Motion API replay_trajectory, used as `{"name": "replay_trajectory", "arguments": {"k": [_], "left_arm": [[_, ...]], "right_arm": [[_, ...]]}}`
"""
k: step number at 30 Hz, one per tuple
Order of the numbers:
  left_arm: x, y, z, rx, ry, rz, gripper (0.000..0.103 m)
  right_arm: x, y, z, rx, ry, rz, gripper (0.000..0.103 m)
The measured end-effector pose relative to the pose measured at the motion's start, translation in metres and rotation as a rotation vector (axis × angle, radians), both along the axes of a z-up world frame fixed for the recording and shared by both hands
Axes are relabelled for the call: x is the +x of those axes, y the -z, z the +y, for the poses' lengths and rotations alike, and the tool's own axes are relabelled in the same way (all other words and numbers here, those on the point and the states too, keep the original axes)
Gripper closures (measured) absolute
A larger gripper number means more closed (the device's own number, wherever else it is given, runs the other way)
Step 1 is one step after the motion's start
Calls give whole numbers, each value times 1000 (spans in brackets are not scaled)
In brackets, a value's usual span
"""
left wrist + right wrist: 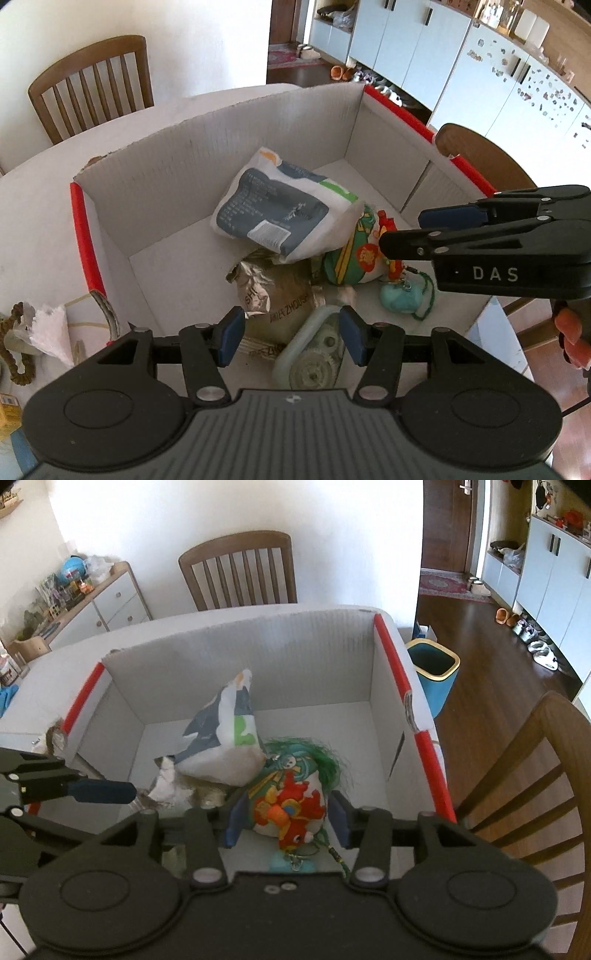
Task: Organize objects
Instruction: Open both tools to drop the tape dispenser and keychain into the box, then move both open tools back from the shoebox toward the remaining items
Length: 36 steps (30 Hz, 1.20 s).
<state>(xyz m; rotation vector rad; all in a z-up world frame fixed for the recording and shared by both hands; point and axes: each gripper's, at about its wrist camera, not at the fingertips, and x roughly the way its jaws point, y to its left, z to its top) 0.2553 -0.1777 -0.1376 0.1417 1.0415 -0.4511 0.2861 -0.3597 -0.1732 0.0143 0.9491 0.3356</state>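
A: Left tool [291, 336]?
B: Spread, empty, above the foil bag [273, 291] in the cardboard box [221, 147].
A: Right tool [284, 825]?
B: Spread around the embroidered pouch [288, 801], beside the white packet [221, 738].

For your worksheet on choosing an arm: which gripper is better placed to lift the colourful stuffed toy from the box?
Right. The right gripper is open with the stuffed toy between its fingers; the left gripper faces the clear container.

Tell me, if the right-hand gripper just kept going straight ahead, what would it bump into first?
Most likely the colourful stuffed toy in the cardboard box. The right gripper is open, and the toy sits right between its fingers, just ahead. Exact depth is hard to judge through the fisheye lens.
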Motion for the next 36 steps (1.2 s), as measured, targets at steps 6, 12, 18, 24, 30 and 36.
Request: {"name": "replay_trajectory", "arguments": {"k": [6, 12, 18, 24, 30, 36], "left_arm": [[-9, -16, 4, -30, 1, -46, 48], [-25, -37, 17, -76, -11, -91, 48], [-42, -57, 36, -126, -37, -138, 48], [-62, -75, 57, -150, -37, -194, 48], [-80, -87, 85, -168, -34, -234, 47], [-93, -93, 123, -188, -55, -254, 37]], "right_arm": [[-11, -18, -3, 22, 4, -31, 57], [-29, -37, -1, 36, -7, -65, 56], [-52, -54, 10, 43, -23, -106, 54], [-73, -71, 28, 45, -38, -145, 50], [-92, -85, 44, 62, -25, -177, 42], [-110, -92, 69, 84, -2, -188, 37]]}}
